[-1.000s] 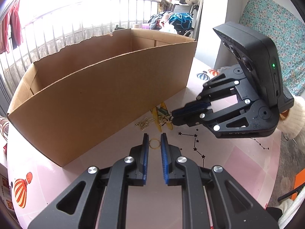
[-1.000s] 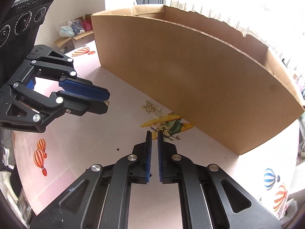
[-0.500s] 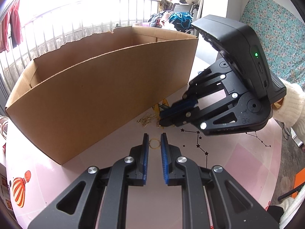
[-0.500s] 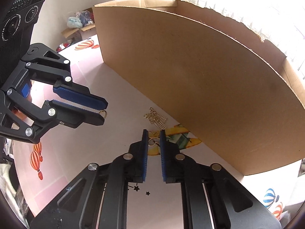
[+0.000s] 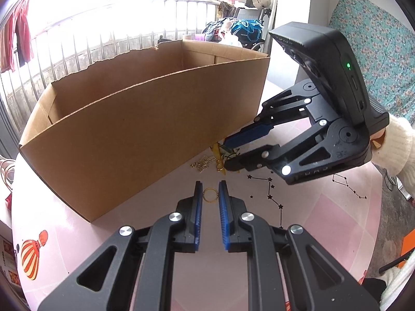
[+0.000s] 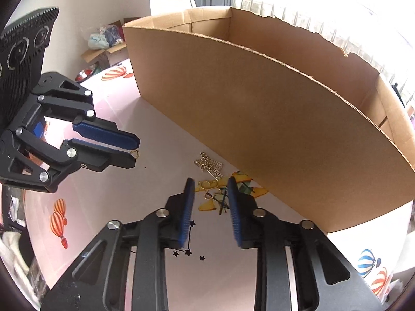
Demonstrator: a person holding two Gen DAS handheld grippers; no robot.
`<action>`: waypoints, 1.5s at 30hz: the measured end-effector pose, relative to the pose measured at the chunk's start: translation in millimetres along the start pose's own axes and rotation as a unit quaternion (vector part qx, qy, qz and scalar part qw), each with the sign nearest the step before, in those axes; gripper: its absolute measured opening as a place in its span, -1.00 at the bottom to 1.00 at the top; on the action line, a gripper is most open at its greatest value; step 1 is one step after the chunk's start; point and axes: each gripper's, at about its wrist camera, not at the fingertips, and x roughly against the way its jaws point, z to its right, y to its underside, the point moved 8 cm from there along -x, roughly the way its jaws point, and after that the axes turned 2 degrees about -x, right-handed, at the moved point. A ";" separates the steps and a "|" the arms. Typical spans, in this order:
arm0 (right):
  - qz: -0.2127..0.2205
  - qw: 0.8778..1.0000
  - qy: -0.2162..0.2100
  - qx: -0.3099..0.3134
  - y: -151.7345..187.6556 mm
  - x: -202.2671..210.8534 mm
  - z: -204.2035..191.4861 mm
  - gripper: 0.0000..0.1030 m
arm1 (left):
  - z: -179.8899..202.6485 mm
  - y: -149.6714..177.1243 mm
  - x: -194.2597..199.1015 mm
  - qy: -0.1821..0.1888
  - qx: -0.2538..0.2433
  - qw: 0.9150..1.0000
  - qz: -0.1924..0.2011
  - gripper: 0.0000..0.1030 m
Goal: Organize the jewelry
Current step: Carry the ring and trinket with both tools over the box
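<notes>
My left gripper (image 5: 209, 185) hovers low over the pink table (image 5: 324, 220), shut on a small gold ring (image 5: 209, 195) pinched between its blue pads; from the right wrist the ring (image 6: 135, 153) pokes out at that gripper's tips (image 6: 135, 153). My right gripper (image 6: 210, 181) reaches down beside the cardboard box (image 6: 259, 119), and its jaws are opening. Small gold pieces (image 6: 208, 185) lie between them on a yellow aeroplane print, untouched by the pads. A silver chain pile (image 6: 208, 164) lies just beyond. In the left wrist view the right gripper (image 5: 226, 154) hangs over those pieces.
The long open box (image 5: 129, 134) fills the far side of the table, with its near wall close behind the jewellery. Balloon and star prints mark the tablecloth. A hand in a white sleeve (image 5: 399, 145) holds the right gripper. Window bars and hung clothes stand behind.
The right gripper has moved forward and down to the aeroplane print by the box, and its jaws now stand wider. The left gripper and its ring have stayed still.
</notes>
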 end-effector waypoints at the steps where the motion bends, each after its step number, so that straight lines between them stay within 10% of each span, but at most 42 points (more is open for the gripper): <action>1: -0.005 1.000 0.005 0.009 -0.5 -4.7 -2.9 -0.24 | 0.3 0.5 -0.8 0.001 0.001 1.000 -0.001 -0.76; 4: -0.012 1.000 0.000 0.008 -0.3 -9.4 -1.0 -0.22 | -0.5 1.0 -1.3 0.002 0.001 1.000 -0.001 -0.75; 8: -0.019 1.000 -0.017 -0.002 -5.3 -18.1 -8.4 -0.72 | -3.2 0.9 -2.1 0.003 0.002 1.000 -0.001 -0.76; 31: 0.021 0.997 -0.028 -0.074 -12.6 24.2 -4.6 -0.74 | -7.5 -26.7 21.8 0.010 0.022 1.000 0.012 -0.75; 40: 0.107 0.986 -0.028 -0.127 -63.5 73.6 27.3 -0.74 | -36.2 -101.2 38.1 0.021 0.049 0.997 0.047 -0.76; 45: 0.120 0.976 -0.031 -0.178 -86.6 82.0 77.0 -0.74 | -67.7 -152.1 -12.4 0.065 0.105 0.992 -0.031 -0.76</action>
